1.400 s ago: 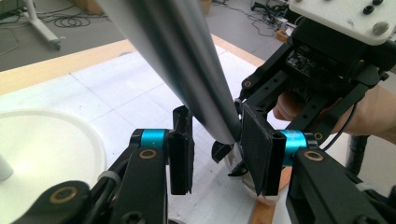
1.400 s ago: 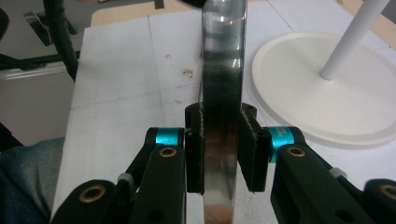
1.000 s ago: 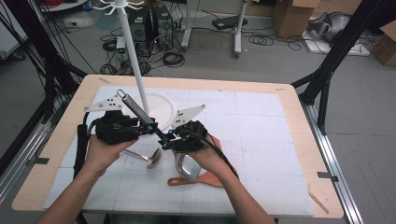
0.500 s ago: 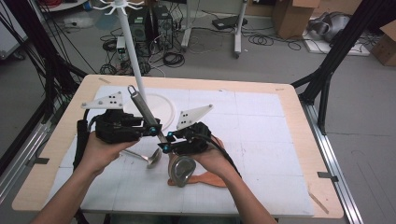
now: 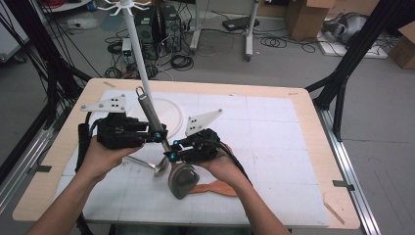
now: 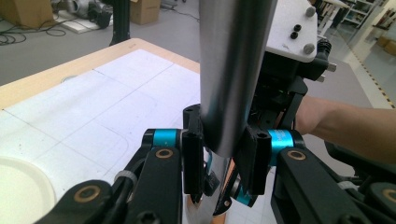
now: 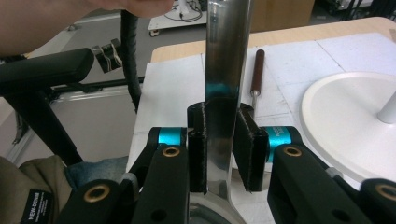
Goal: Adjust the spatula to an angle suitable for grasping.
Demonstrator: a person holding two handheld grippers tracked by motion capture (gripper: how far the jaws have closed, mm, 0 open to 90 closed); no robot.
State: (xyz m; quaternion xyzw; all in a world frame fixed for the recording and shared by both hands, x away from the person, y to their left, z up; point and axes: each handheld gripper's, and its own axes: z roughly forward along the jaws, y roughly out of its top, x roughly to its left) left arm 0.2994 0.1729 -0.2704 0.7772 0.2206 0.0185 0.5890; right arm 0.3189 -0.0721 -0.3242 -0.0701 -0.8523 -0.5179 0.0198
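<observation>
The white stand (image 5: 142, 63) and its round base (image 5: 169, 110) block the far-left table (image 5: 274, 127); its right half lies open.

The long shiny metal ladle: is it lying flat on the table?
No: the long shiny metal ladle is held tilted above the table, clamped by the left gripper and right gripper.

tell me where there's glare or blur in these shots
Left gripper view: the ladle handle sits so close that it is soft, with a pale sheen down its steel. Right gripper view: the handle mirrors the teal knobs; the table behind is fairly sharp. High view: even light, faint shadows on the mat, and the ladle bowl looks dull.
</observation>
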